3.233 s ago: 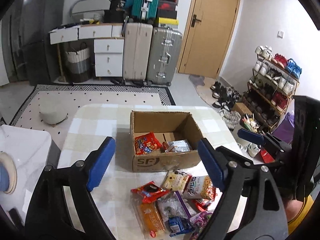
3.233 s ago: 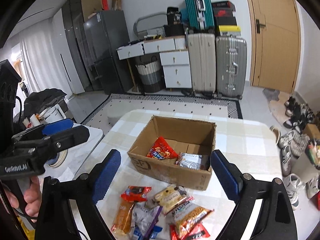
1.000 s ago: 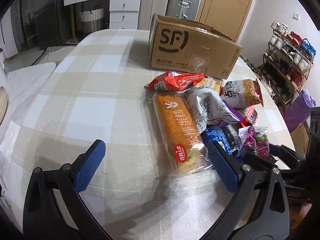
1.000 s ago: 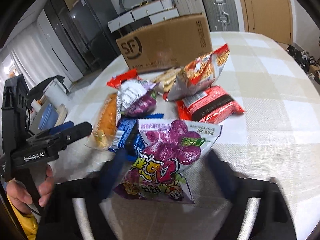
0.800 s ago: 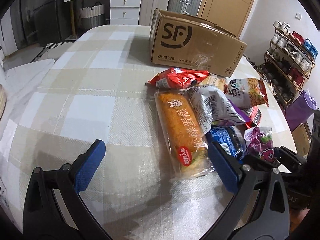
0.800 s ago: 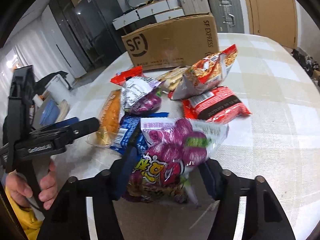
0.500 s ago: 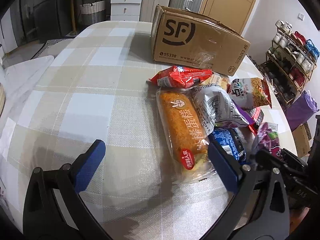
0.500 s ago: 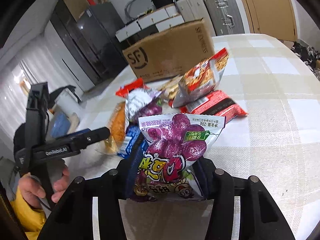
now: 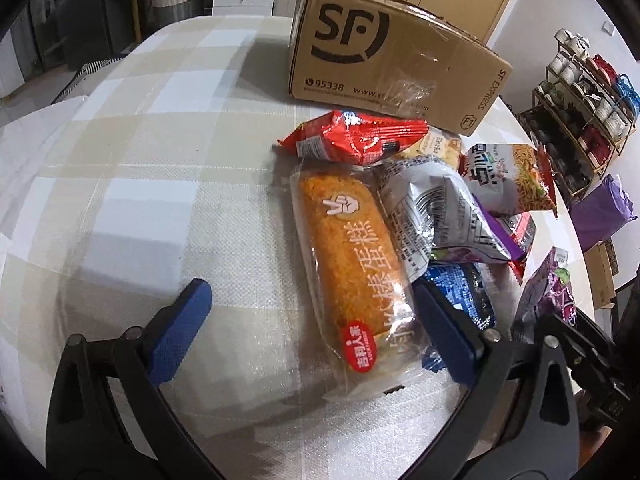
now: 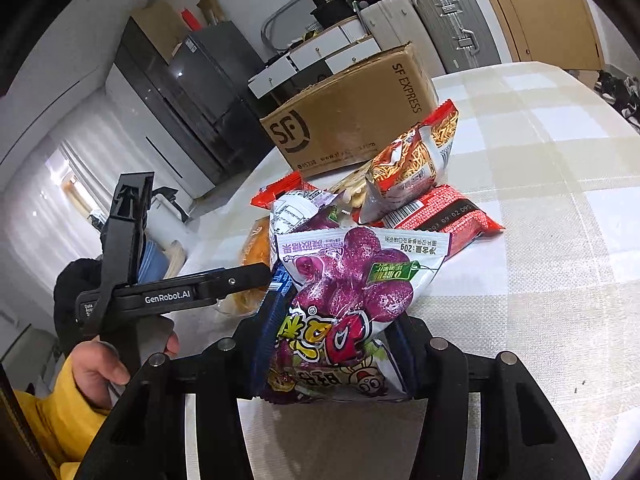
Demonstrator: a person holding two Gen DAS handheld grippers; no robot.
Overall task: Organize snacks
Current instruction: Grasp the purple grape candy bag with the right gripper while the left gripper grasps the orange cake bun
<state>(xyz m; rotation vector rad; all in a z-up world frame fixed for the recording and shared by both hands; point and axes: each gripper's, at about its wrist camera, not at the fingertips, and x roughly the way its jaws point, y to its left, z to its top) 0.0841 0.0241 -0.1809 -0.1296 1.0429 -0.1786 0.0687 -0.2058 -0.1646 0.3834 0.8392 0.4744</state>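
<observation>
My right gripper (image 10: 332, 344) is shut on a purple grape-candy bag (image 10: 352, 292) and holds it above the table; the bag also shows in the left wrist view (image 9: 548, 292). My left gripper (image 9: 316, 328) is open, low over the table, its fingers on either side of the near end of a long orange cake pack (image 9: 352, 256). Beside that pack lie a blue packet (image 9: 460, 292), a silver-purple bag (image 9: 436, 208), a red packet (image 9: 352, 140) and a noodle-snack bag (image 9: 508, 176). The brown SF cardboard box (image 9: 392, 60) stands behind the pile.
The table (image 9: 160, 152) has a beige-and-white checked cloth, bare to the left of the pile. A flat red pack (image 10: 436, 216) lies on the right of the pile. Suitcases (image 10: 452, 24), drawers and a dark cabinet stand behind; a shoe rack (image 9: 580, 80) is at the right.
My right gripper closed on the purple candy bag and lifted it off the table. My left gripper moved slightly closer to the orange cake pack and stayed open.
</observation>
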